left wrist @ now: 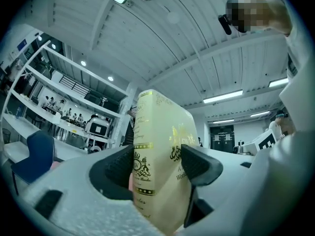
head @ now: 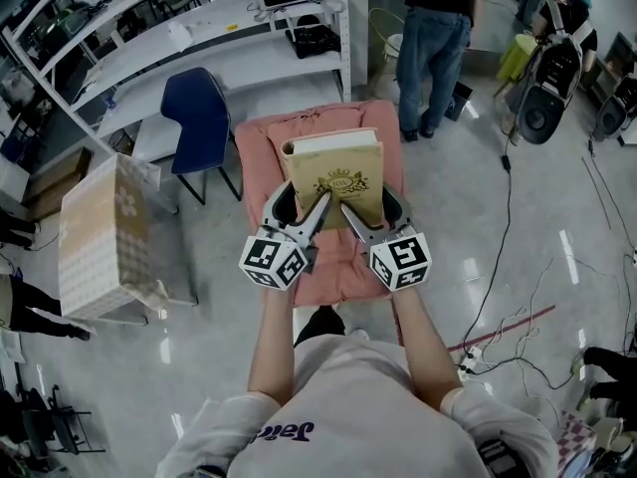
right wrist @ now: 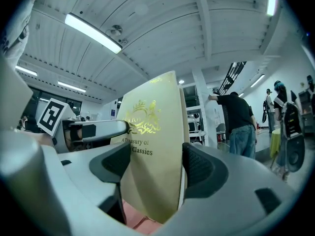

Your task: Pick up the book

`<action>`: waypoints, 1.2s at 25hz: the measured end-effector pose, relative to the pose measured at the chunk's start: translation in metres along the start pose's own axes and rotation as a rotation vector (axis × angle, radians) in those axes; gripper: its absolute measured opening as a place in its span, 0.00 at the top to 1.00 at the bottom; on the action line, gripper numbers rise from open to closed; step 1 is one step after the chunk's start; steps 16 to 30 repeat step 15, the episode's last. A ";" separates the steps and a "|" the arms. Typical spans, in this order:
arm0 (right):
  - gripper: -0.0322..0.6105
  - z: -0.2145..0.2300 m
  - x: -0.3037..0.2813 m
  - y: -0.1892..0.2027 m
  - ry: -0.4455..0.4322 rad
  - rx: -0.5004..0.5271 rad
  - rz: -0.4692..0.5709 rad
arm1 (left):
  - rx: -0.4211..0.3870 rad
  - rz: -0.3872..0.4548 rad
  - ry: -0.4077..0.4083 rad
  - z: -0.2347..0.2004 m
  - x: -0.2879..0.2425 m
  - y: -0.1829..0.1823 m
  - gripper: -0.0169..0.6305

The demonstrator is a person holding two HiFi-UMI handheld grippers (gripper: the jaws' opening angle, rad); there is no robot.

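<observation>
Head view: the book (head: 336,172) stands raised over the pink cushion (head: 261,142). The left gripper (head: 299,207) and right gripper (head: 373,212) hold its lower edge side by side. A blue chair (head: 199,113) and a box (head: 100,237) stand to the left, and floor (head: 557,267) spreads to the right.

Left gripper view: both jaws are clamped on the book's spine edge (left wrist: 157,161).

Right gripper view: both jaws are clamped on the page-side edge (right wrist: 152,151).

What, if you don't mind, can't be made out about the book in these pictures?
- Bottom edge of the book: in the head view it is covered by the left tongs and right tongs, so whether it touches the pink cushion is unclear.
- Full title: the tongs cover part of it in both gripper views.
- Back cover: turned away in every view.
</observation>
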State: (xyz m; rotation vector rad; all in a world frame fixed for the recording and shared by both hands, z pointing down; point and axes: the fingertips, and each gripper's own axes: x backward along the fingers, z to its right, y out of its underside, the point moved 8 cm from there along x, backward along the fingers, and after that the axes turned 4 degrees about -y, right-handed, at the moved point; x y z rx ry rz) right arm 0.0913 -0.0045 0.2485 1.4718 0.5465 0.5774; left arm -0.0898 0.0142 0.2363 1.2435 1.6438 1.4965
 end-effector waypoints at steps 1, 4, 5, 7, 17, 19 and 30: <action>0.45 -0.004 0.005 0.000 0.001 0.004 0.003 | 0.000 0.003 0.004 0.004 0.005 0.000 0.50; 0.45 -0.011 0.012 -0.004 0.000 0.016 0.006 | 0.004 0.007 0.010 0.008 0.013 -0.004 0.50; 0.45 -0.010 0.012 -0.005 0.000 0.017 0.007 | 0.004 0.007 0.010 0.008 0.012 -0.005 0.50; 0.45 -0.007 0.017 -0.004 0.000 0.016 0.008 | 0.003 0.004 0.013 0.014 0.011 -0.002 0.50; 0.45 -0.002 0.026 -0.001 -0.007 0.029 0.001 | 0.022 0.000 0.009 0.022 0.011 0.004 0.50; 0.45 -0.002 0.026 -0.001 -0.007 0.029 0.001 | 0.022 0.000 0.009 0.022 0.011 0.004 0.50; 0.45 -0.002 0.026 -0.001 -0.007 0.029 0.001 | 0.022 0.000 0.009 0.022 0.011 0.004 0.50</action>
